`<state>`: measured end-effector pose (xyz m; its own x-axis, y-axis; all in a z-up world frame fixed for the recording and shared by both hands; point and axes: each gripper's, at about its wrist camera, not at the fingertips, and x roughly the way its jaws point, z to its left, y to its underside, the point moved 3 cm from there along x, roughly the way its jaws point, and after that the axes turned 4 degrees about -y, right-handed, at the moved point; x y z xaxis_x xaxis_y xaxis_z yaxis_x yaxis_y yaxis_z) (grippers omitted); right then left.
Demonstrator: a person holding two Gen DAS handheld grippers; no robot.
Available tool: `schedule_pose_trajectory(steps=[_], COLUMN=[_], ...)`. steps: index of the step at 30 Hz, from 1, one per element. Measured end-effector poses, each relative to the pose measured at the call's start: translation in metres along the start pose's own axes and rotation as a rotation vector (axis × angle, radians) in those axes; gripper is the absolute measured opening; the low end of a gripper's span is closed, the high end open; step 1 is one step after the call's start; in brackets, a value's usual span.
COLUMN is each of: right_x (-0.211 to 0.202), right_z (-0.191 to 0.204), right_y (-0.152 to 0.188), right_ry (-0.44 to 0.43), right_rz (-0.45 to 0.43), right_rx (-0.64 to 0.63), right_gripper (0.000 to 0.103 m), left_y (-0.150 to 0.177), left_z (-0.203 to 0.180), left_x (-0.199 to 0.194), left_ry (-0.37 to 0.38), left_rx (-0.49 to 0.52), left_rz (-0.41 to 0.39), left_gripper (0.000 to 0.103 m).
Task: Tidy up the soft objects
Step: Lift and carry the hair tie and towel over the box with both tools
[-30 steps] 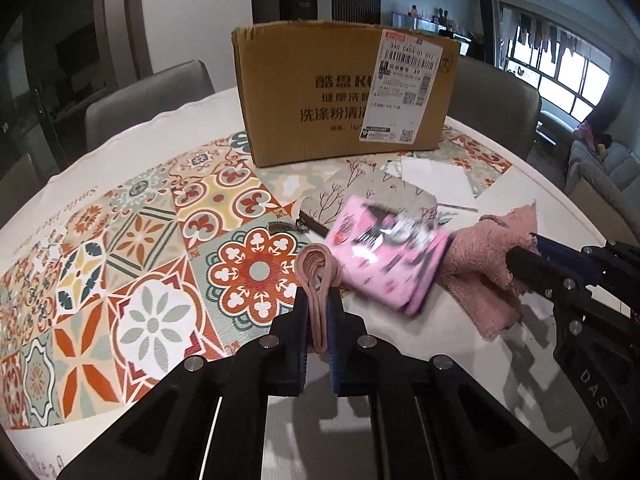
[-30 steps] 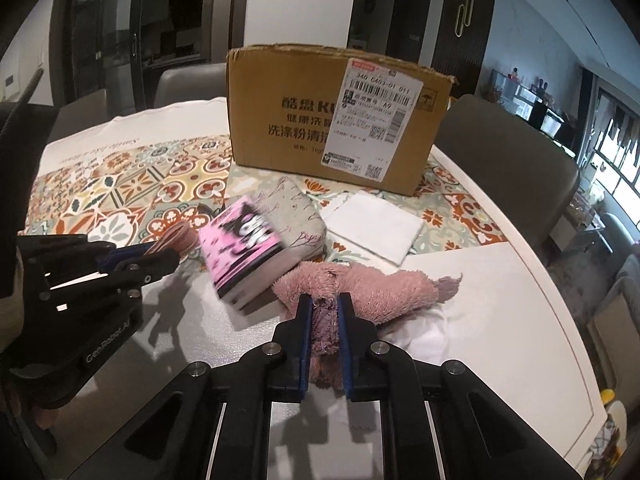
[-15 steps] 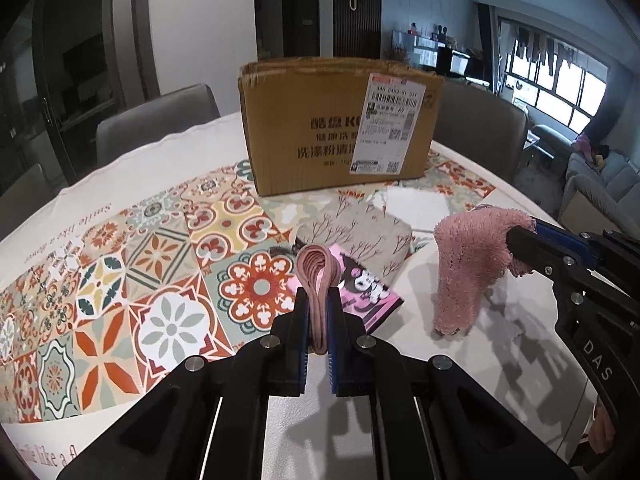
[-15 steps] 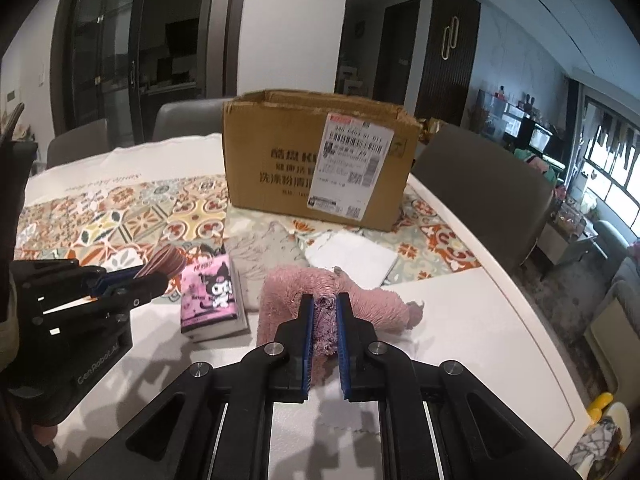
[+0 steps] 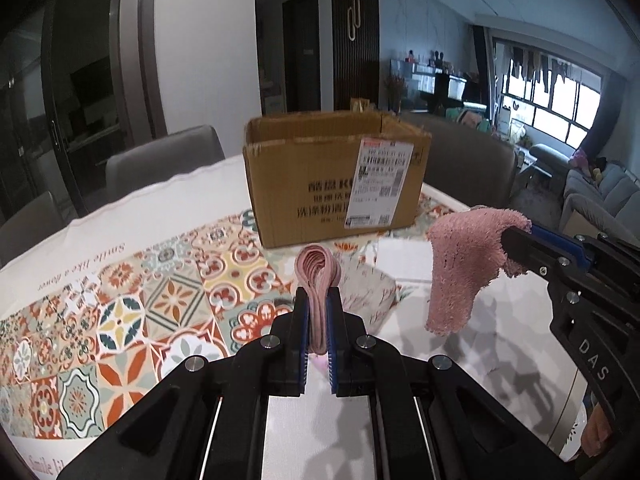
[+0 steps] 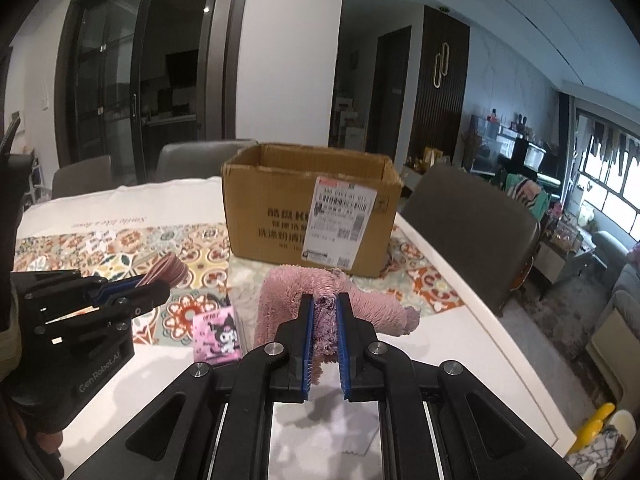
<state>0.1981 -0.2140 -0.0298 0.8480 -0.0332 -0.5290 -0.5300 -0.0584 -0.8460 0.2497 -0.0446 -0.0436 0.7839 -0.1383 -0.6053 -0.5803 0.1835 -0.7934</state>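
Two tools work above the table [image 6: 460, 344]: the left tool [image 5: 318, 312] is clamped on one pink band bundle [image 5: 318, 270], the right tool [image 6: 324, 320] on one pink towel [image 6: 280, 292], both lifted before one open box [image 6: 308, 204].

The left gripper [image 5: 318, 320] is clamped on a looped pink band [image 5: 318, 270]; the right gripper [image 6: 324, 322] pinches a fuzzy pink cloth [image 6: 288, 292], both raised above the table.

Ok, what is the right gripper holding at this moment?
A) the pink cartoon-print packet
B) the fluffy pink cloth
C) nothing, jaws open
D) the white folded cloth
B: the right gripper is clamped on the fluffy pink cloth, which hangs off the table in the left wrist view.
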Motion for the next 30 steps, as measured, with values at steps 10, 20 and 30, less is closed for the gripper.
schedule_pose_trajectory(steps=[10,20,30], right_x=[-0.009,-0.011,-0.009], right_z=[-0.006,-0.012,-0.019], right_y=[-0.027,-0.061,-0.094], right_ry=[-0.005,0.002,0.005], right_rz=[-0.085,-0.179,-0.267], right_rx=[0.017,0.023,0.028], right_gripper=[0.012,0.012,0.012], left_y=[-0.035,-0.073,-0.112], left_z=[0.003,0.006,0.008], left_x=[-0.013,-0.021,-0.021], left_ry=[-0.009,-0.013,-0.017], left_rx=[-0.003,0.005,0.016], left_rz=[-0.078,-0.17,-0.251], left_gripper=[0.01,0.01,0.01])
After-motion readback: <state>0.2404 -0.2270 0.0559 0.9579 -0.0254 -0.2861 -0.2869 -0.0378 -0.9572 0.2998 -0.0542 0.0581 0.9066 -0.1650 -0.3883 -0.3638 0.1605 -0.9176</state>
